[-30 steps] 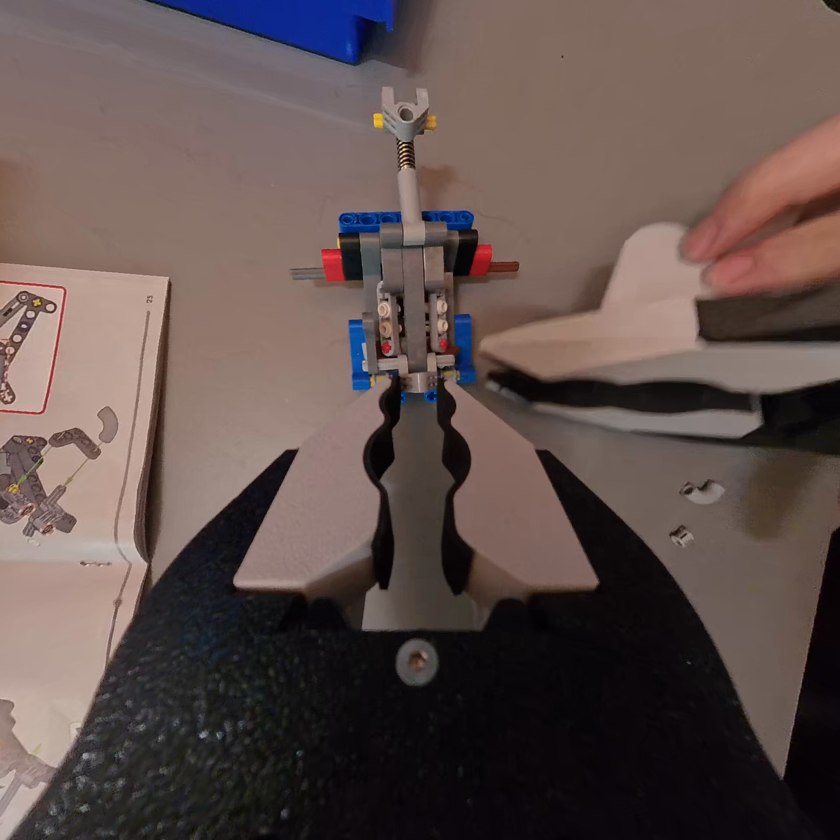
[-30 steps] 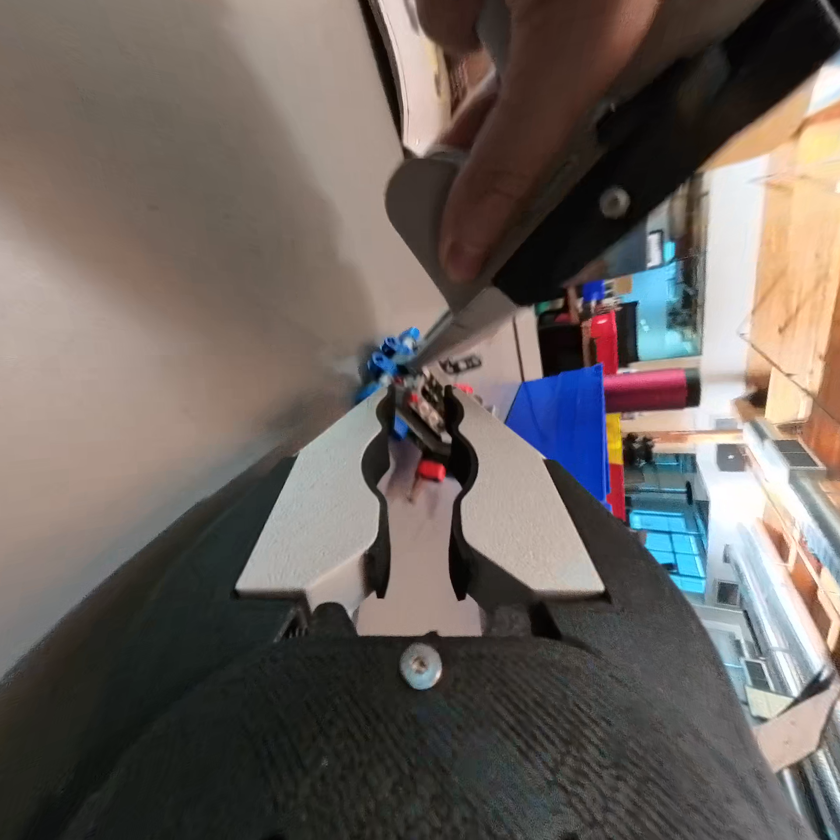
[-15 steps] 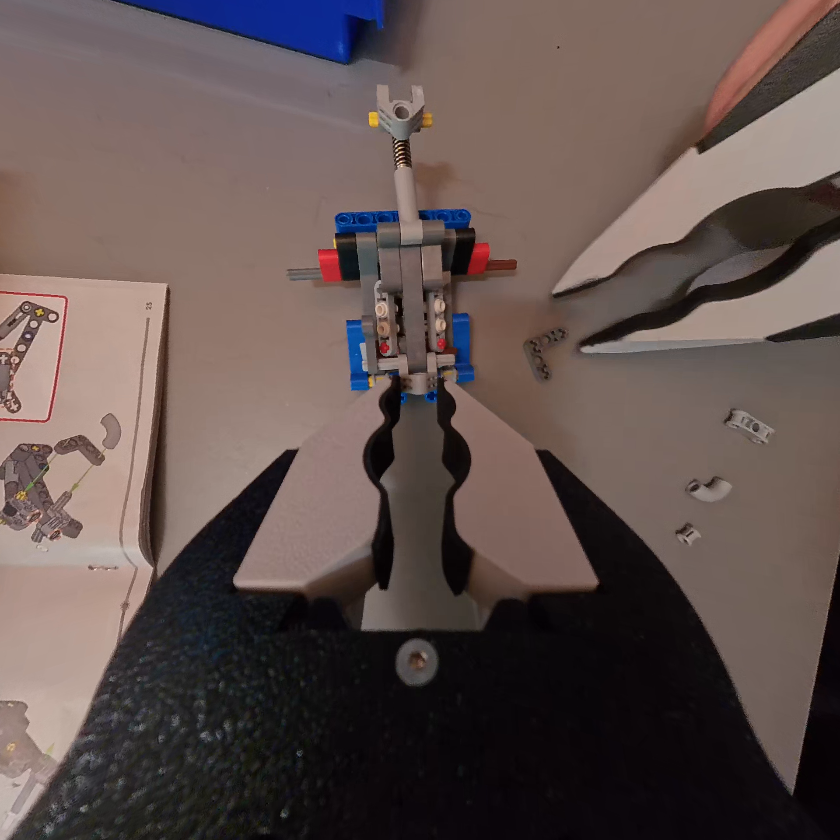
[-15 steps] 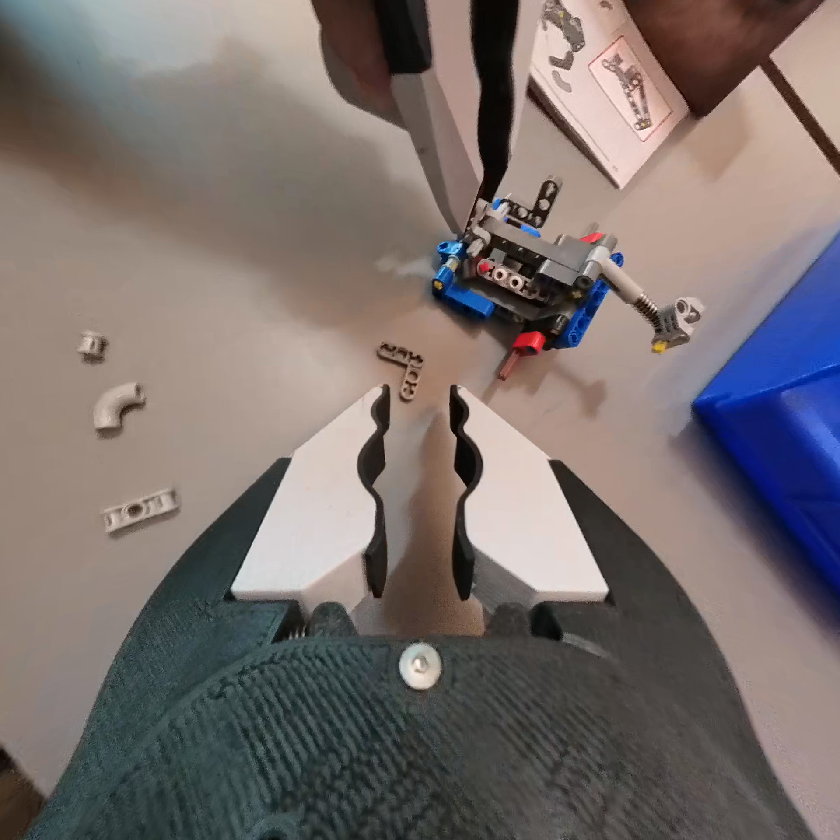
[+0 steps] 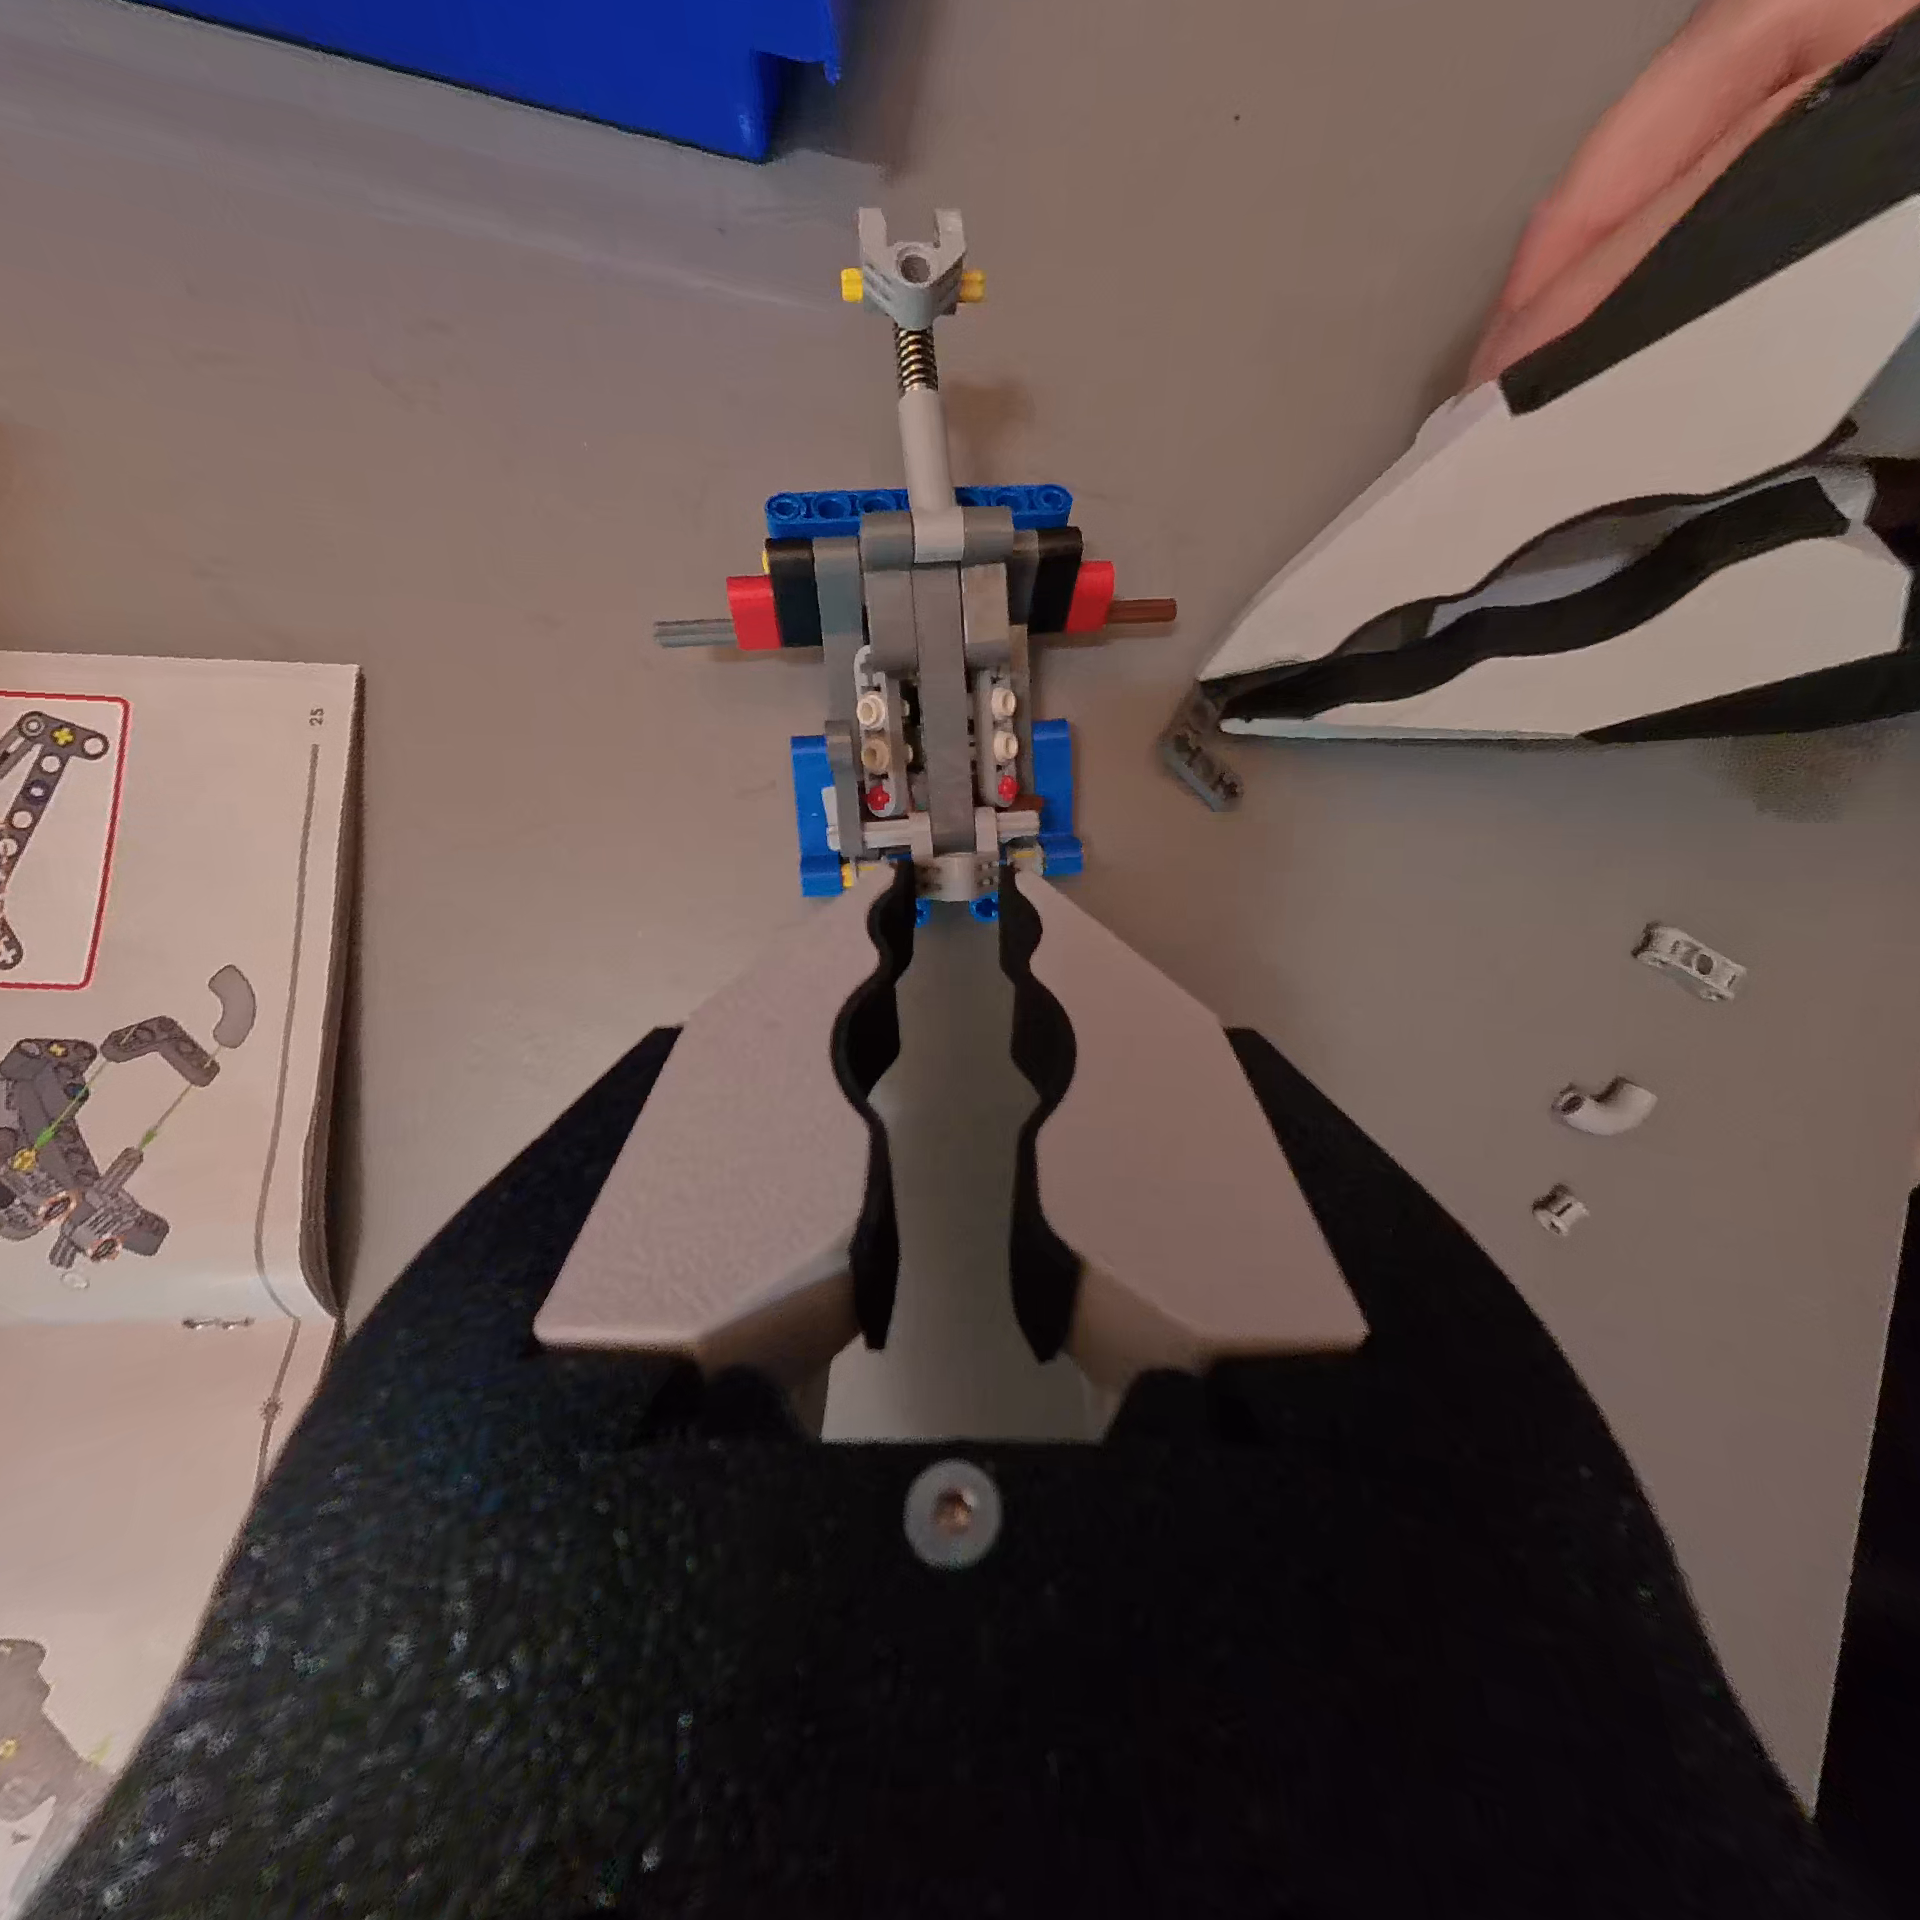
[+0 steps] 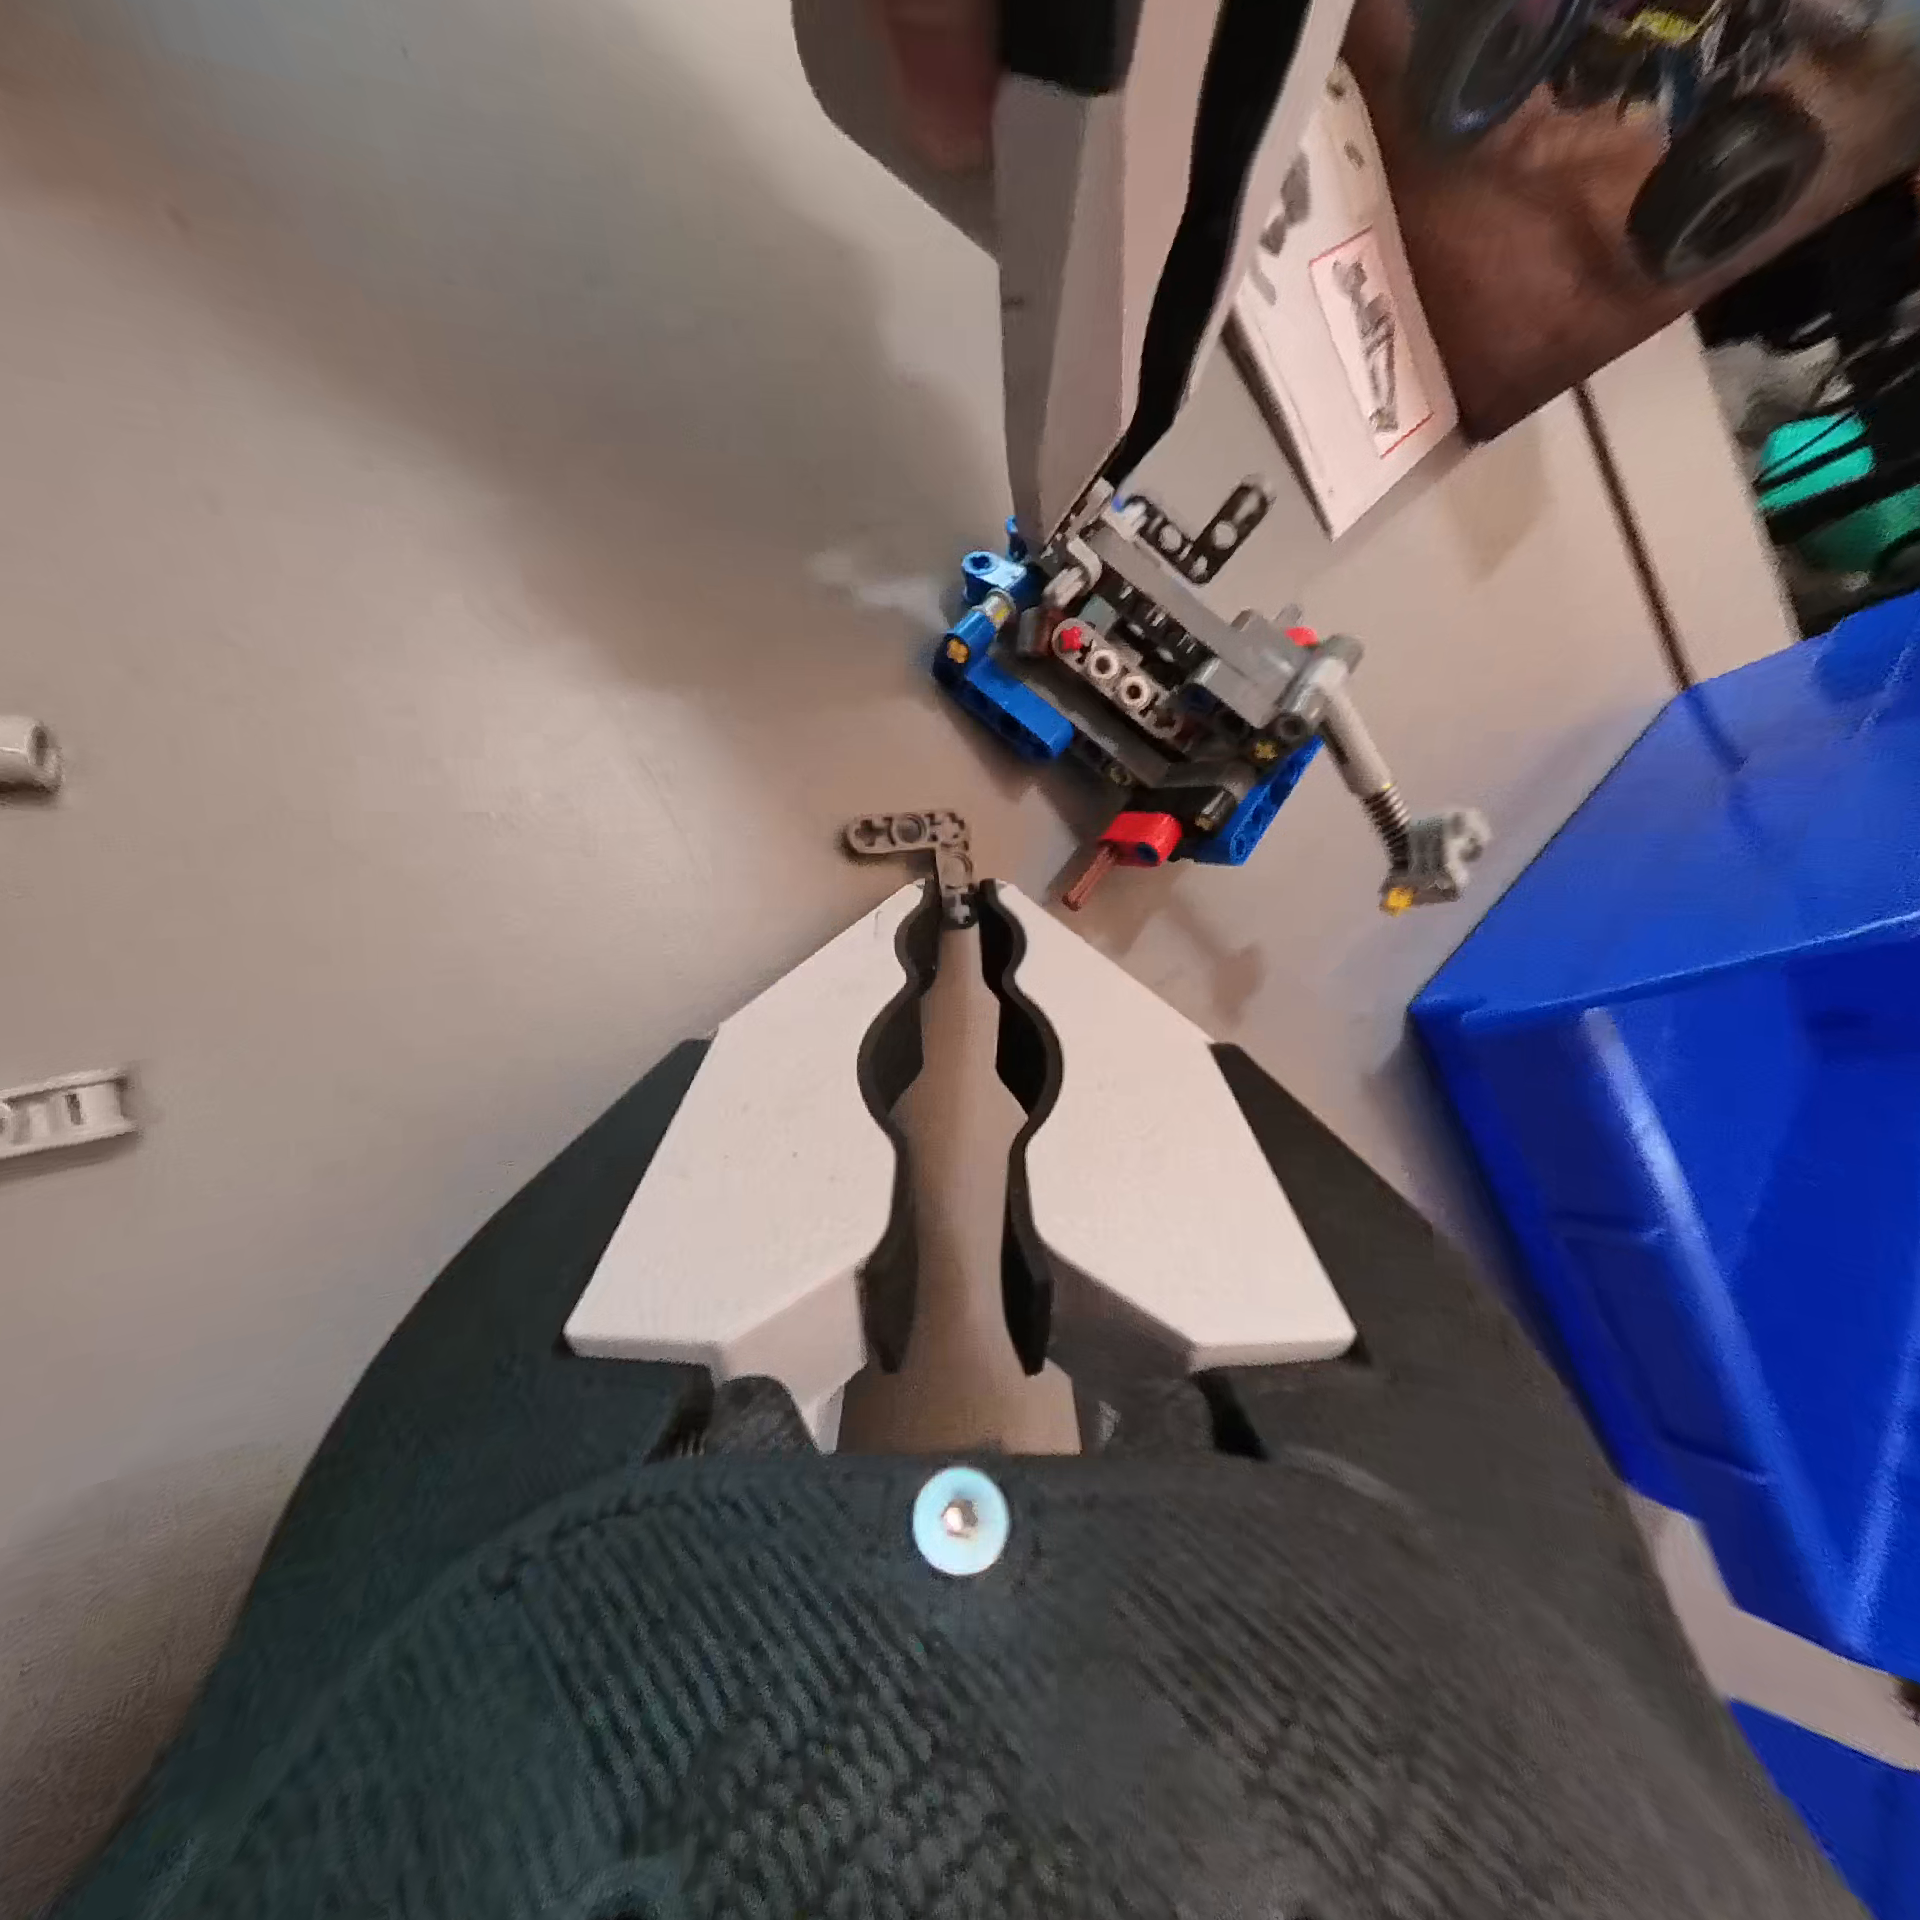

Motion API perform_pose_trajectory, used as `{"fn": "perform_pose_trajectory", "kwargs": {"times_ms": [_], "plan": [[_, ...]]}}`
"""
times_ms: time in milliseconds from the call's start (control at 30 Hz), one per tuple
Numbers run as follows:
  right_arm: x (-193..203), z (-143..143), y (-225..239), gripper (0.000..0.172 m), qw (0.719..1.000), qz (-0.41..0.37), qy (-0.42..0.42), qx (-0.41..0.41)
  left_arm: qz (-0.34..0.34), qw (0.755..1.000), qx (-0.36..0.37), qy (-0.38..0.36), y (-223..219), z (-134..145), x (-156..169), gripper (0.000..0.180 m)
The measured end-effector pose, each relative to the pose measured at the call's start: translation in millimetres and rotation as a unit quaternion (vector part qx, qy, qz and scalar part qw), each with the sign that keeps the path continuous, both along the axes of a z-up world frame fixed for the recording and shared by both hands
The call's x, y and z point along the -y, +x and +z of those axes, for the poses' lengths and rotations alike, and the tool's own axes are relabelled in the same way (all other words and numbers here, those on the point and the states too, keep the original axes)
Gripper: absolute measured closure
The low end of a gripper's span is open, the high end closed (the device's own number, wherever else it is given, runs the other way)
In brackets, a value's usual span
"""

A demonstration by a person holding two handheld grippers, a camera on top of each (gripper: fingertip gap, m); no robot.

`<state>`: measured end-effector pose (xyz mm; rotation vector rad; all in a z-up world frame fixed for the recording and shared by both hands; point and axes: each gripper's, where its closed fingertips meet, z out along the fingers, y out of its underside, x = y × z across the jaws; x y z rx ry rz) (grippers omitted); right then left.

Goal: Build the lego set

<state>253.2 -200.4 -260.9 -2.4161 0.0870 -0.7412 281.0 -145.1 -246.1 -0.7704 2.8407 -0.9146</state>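
**Grippers clamped on brick model and loose beam**

Left gripper (image 5: 956,883) pinched on the near grey end of the brick model (image 5: 925,665), flat on the grey table (image 5: 416,416). Right gripper (image 6: 961,899) closed on one leg of a dark L-shaped beam (image 6: 920,836), just right of the model. Booklet (image 5: 156,987) open at far left; blue bin (image 6: 1714,1143) beyond the model; three small grey parts (image 5: 1605,1104) scattered near right.

Hand-held gripper (image 6: 958,902) on grey L-beam (image 6: 914,836)
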Motion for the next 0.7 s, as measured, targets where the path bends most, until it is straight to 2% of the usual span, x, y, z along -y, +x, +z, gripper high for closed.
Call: {"fn": "perform_pose_trajectory", "kwargs": {"times_ms": [133, 233, 367, 567, 700], "plan": [[-10.3, 26.7, 2.1, 0.167, 0.993, 0.042, 0.003, 0.115, -0.007, 1.000, 0.005, -0.011, -0.5, 3.3, 1.6, 0.168], [-9.4, 40.9, 9.5, 0.167, 0.980, 0.032, -0.027, 0.194, -0.009, 1.000, 0.016, -0.020, 1.6, 7.4, 2.5, 0.168], [-7.7, 41.9, 12.3, 0.167, 0.975, 0.029, -0.035, 0.216, -0.014, 0.999, 0.038, -0.014, 3.9, 11.0, -0.7, 0.160], [-7.3, 50.7, 11.5, 0.168, 0.973, 0.030, -0.012, 0.230, -0.033, 0.995, 0.085, -0.046, 3.3, 40.6, -5.6, 0.159], [-18.6, 66.5, -0.7, 0.168, 0.964, 0.067, 0.019, 0.256, -0.112, 0.985, 0.093, -0.093, -22.6, 68.9, -2.4, 0.163]]}}
